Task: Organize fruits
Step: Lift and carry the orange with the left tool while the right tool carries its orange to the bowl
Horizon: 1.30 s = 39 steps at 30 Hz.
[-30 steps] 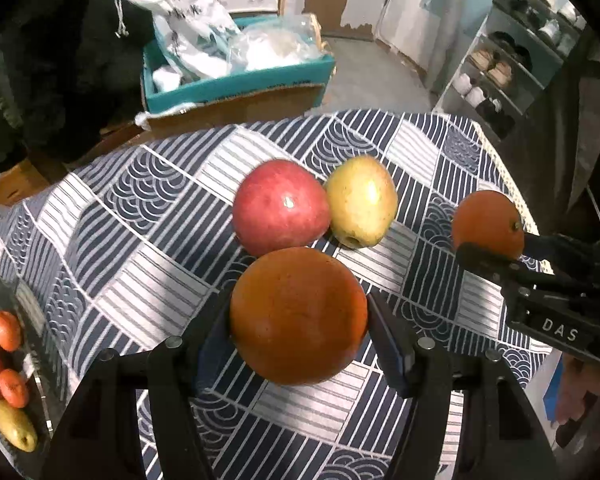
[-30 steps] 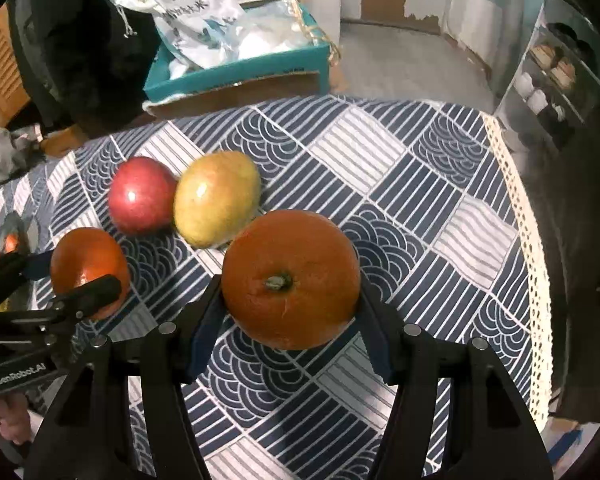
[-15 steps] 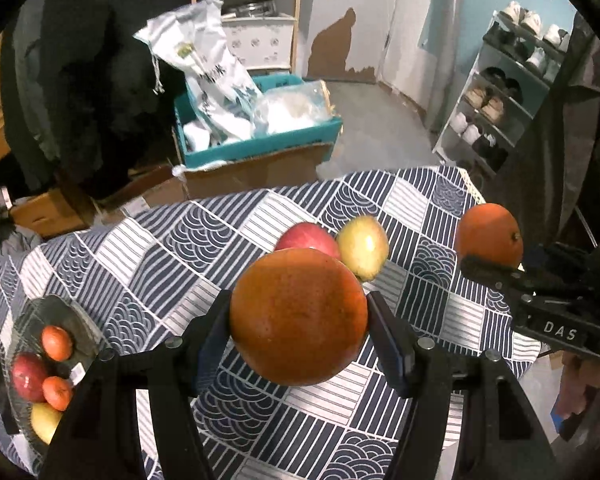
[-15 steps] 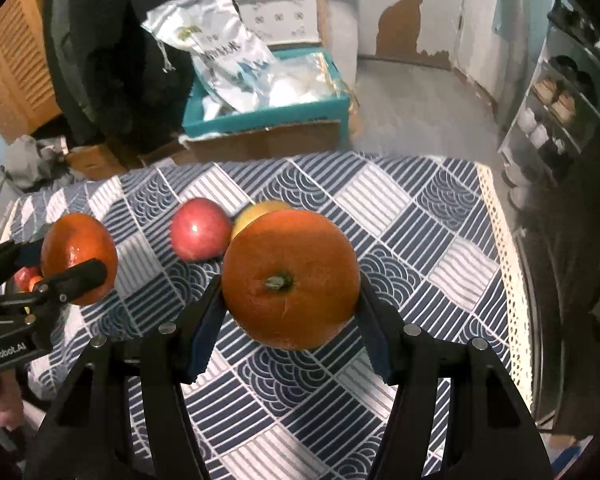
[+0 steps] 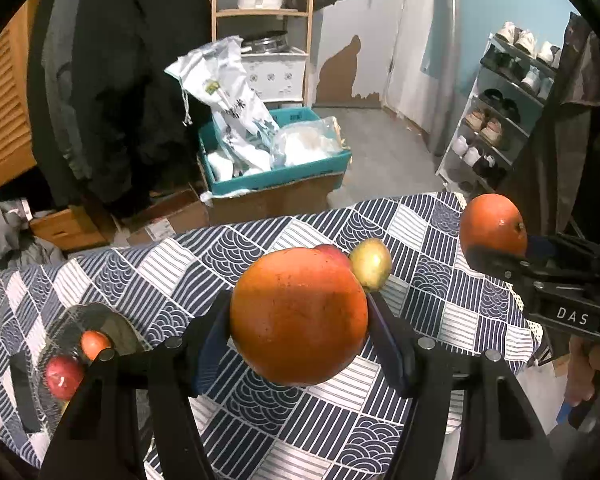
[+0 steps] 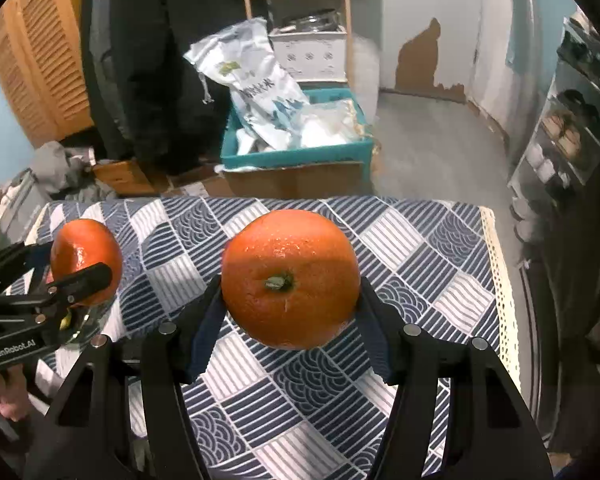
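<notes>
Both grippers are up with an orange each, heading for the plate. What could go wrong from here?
1. The left gripper and right gripper each pinch a round orange only at its sides; a fast swing could roll one out.
2. The glass plate already holds fruit, so a dropped orange may knock pieces off.
3. Both grippers heading to one plate may collide.

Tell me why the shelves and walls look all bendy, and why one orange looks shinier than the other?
Left wrist view: the fisheye lens curves the shoe rack near the edge, the corners go black, and the held orange looks matte and evenly lit. Right wrist view: the wooden shelf bows the same way, and that orange catches speckled glare on top, with its underside in shadow.
</notes>
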### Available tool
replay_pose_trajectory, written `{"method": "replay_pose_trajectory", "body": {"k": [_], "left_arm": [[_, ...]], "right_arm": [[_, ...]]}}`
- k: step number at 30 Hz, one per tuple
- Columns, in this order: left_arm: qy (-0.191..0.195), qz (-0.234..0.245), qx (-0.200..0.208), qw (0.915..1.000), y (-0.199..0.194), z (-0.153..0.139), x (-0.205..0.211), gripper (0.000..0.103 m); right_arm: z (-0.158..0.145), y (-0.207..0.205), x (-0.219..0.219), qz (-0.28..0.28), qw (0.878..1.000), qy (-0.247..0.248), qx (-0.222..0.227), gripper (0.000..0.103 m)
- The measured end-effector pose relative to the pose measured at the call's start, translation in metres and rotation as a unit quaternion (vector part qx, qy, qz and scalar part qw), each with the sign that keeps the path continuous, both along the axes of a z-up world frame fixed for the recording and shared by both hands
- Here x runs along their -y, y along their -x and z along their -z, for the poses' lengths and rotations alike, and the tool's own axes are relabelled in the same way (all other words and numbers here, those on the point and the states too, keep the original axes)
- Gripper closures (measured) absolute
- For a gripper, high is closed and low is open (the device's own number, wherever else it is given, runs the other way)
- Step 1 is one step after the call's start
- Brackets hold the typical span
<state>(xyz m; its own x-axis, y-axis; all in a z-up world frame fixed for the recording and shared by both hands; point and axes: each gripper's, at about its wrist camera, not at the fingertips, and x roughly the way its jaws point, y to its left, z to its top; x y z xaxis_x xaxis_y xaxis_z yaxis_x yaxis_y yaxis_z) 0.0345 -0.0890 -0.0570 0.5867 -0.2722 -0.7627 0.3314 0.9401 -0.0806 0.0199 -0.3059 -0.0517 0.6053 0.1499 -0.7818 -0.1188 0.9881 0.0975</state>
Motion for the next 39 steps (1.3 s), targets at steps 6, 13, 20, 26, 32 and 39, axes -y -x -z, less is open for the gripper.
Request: {"method": "replay_pose_trajectory", "body": {"k": [6,13,20,26,32,39], "left_arm": [[0.006,-0.005,0.011,0.9999,0.009,-0.013,-0.013,0.036],[0.009,-0.017,0.017,0.9997,0.015,-0.020,-0.030,0.036],[0.011,-0.036,0.025,0.9990,0.018,-0.027,-0.053,0.036],[0.012,-0.061,0.024,0.9978,0.019,-0.025,-0.078,0.036],[0.013,-0.088,0.020,0.9958,0.020,-0.021,-0.103,0.036],[0.017,-0.121,0.006,0.9925,0.017,-0.011,-0.134,0.036]], "right_arm": [[-0.013,0.005,-0.016,-0.021,1.000,-0.005,0.013,0.040],[-0.027,0.008,-0.034,-0.041,0.999,-0.006,0.024,0.040],[-0.032,0.003,-0.054,-0.059,0.998,-0.011,0.029,0.040],[-0.029,-0.006,-0.079,-0.080,0.996,-0.017,0.022,0.040],[-0.026,-0.014,-0.108,-0.102,0.994,-0.025,0.014,0.040],[-0.018,-0.025,-0.141,-0.126,0.992,-0.029,0.002,0.040]]}}
